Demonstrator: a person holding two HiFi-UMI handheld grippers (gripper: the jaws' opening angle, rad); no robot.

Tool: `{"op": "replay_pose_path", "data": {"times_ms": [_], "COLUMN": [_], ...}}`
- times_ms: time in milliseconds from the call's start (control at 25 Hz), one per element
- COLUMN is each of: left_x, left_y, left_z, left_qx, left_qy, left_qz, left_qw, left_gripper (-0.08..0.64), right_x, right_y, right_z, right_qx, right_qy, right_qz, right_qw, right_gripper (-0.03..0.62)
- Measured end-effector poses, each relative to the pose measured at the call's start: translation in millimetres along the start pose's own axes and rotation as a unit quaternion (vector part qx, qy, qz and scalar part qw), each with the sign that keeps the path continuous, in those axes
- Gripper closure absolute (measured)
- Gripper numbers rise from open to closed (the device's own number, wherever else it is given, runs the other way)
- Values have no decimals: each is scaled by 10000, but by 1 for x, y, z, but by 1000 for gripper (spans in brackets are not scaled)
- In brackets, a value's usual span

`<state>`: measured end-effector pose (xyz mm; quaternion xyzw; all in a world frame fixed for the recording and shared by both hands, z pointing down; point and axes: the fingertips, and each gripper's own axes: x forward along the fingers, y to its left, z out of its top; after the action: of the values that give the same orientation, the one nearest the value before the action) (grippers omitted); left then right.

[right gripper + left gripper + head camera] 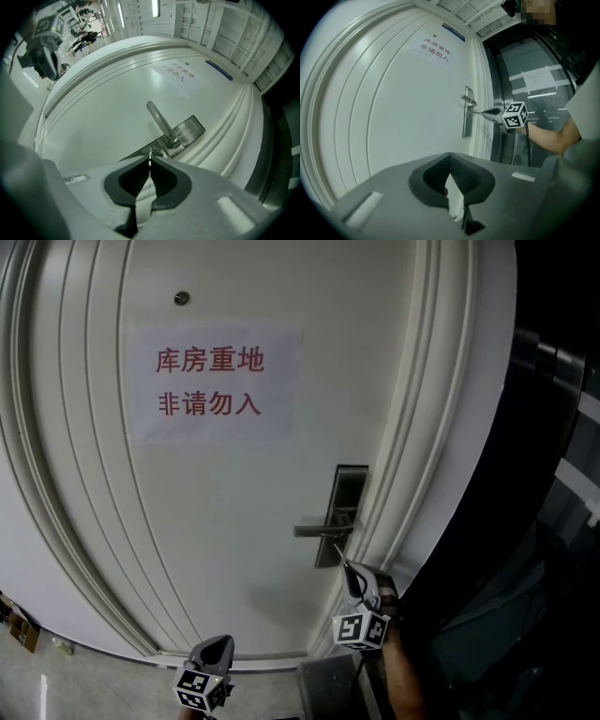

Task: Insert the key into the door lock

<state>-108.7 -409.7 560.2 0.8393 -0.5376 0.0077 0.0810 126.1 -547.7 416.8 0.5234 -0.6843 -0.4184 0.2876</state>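
My right gripper [351, 570] clamps the key [338, 551], tip at the lock plate [351, 486], centre right of the frame. My left gripper [217, 645] is closed and empty at the bottom.

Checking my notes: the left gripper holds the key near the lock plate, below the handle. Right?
No, the right gripper holds the key, jaws shut on it, near the lock plate, below the handle; the right gripper view shows it.

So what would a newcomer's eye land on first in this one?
The paper sign with red characters, taped high on the white door. Then the right gripper, pinching a thin key just below the lever handle on the metal lock plate at the door's right edge.
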Motion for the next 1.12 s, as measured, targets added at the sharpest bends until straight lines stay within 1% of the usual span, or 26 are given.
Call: {"op": "replay_pose_path", "data": {"times_ms": [320,600,840,1120], "left_x": [7,15,22,27], "left_y": [0,2,5,1], "left_z": [-4,-6,-6,-9], "left_qx": [-28,-56,-58,-72], "left_qy": [54,93,110,135], "left_qz": [-56,-92,-128,-204], "left_qw": [10000,9999,9998,9997], "left_gripper": [558,558,558,558], "right_x": [14,25,24,25], "right_y": [4,8,6,6], "right_z": [-13,-19,-18,-20], "right_qx": [-296,-327,-274,-325], "right_qy": [190,287,269,258], "right_qz": [-63,10,-4,-86], "right_qw": [9994,9991,9993,9991], "right_gripper": [581,581,580,581]}}
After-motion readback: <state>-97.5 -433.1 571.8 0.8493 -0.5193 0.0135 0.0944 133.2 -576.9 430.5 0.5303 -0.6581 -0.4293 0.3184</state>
